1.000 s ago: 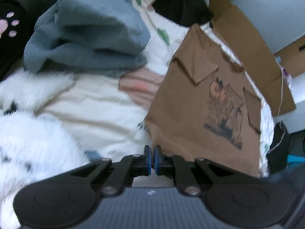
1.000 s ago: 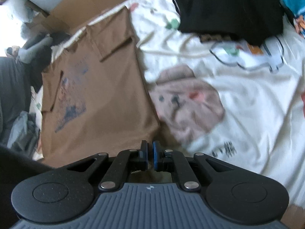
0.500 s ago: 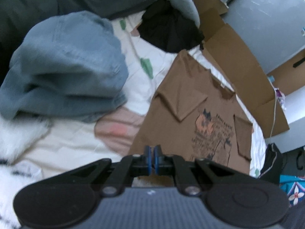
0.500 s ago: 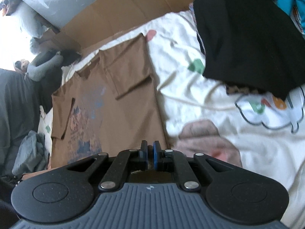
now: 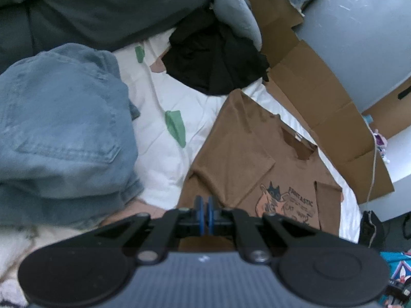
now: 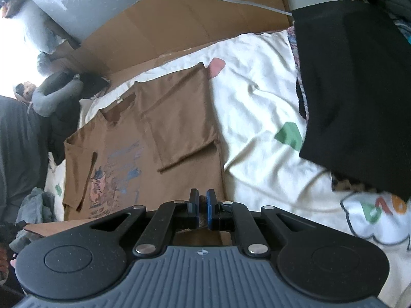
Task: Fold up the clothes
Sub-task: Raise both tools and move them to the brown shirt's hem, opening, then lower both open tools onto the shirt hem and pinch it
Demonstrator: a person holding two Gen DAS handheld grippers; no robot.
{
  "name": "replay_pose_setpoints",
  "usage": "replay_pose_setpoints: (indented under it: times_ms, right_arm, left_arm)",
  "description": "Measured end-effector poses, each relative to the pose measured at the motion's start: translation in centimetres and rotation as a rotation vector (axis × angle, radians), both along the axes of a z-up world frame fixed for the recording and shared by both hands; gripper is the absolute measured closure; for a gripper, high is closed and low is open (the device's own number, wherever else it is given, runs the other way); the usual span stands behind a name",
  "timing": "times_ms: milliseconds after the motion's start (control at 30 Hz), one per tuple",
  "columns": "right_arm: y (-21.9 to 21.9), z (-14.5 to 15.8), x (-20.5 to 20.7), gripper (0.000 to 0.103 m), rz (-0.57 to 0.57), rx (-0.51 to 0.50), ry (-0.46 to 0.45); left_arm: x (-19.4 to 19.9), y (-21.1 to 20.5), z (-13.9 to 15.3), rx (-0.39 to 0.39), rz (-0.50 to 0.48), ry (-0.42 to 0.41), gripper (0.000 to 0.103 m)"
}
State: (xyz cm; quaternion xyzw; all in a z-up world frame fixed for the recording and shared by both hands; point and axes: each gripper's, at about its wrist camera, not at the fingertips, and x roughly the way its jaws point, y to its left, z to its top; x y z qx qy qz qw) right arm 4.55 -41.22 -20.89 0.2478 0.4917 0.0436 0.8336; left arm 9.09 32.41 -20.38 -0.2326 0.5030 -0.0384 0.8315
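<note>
Shirt (image 5: 259, 164) — brown, with a cat print on the chest — lies flat on the white sheet (image 5: 164, 102) of the bed, both sleeves folded in over the front. In the left wrist view it runs from 6 to 1 o'clock; in the right wrist view (image 6: 143, 141) it sits from 9 toward the centre.

Left gripper (image 5: 205, 214) has its blue pads pressed together at the shirt's lower hem; brown cloth shows under the jaws, so it appears to pinch the hem. Right gripper (image 6: 202, 209) is likewise nearly closed, with a fold of brown cloth between its pads.

Compared with a second ago, both cameras now see more of the shirt's upper half: the collar and shoulders have slid down toward the centre of each view, and the hem has dropped under the grippers. The jaws have not changed. Jeans (image 5: 61, 133) fill 9 o'clock in the left view, having shifted lower and leftward. A black garment (image 6: 354, 89) at 2 o'clock in the right view looms larger. Cardboard (image 6: 185, 23) lies beyond the shirt at 12.
</note>
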Motion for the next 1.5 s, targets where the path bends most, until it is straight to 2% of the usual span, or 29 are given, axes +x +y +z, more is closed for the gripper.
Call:
replay_pose_setpoints:
  times_ms: [300, 433, 500, 633, 867, 1033, 1100, 1167, 1333, 1500]
  right_arm:
    - [0.3, -2.9, 4.5, 0.099, -0.023, -0.021, 0.050]
    - [0.6, -3.3, 6.0, 0.098, -0.040, -0.055, 0.054]
    - [0.6, -2.9, 6.3, 0.096, -0.073, -0.084, 0.066]
    - [0.3, -0.5, 5.3, 0.090, -0.090, -0.088, 0.046]
    - [0.4, 5.4, 0.8, 0.090, -0.076, -0.117, 0.008]
    - [0.3, 8.9, -2.9, 0.089, -0.089, -0.110, -0.031]
    - [0.2, 9.9, -4.2, 0.088, -0.098, -0.092, -0.045]
    - [0.3, 10.5, -5.1, 0.072, -0.091, -0.087, -0.048]
    - [0.9, 11.5, -5.6, 0.070, -0.044, -0.118, -0.052]
    - [1.2, 11.0, -4.7, 0.070, -0.032, -0.122, -0.051]
  left_arm:
    - [4.2, -0.8, -3.3, 0.022, 0.013, 0.049, 0.099]
    - [5.5, -1.2, -4.0, 0.048, 0.029, 0.061, 0.099]
    - [5.8, -1.5, -4.0, 0.076, 0.038, 0.098, 0.099]
    - [4.8, -1.5, -2.1, 0.077, 0.004, 0.090, 0.092]
    - [2.2, -1.1, 2.8, 0.111, -0.054, 0.051, 0.089]
    - [-0.1, -0.6, 6.1, 0.136, -0.072, 0.026, 0.073]
    - [-0.9, -0.5, 7.2, 0.150, -0.083, 0.020, 0.070]
    - [-1.7, -0.6, 8.0, 0.164, -0.101, 0.020, 0.070]
    - [-2.7, -1.0, 9.4, 0.210, -0.131, 0.024, 0.067]
    - [-2.7, -1.7, 9.0, 0.260, -0.151, 0.050, 0.066]
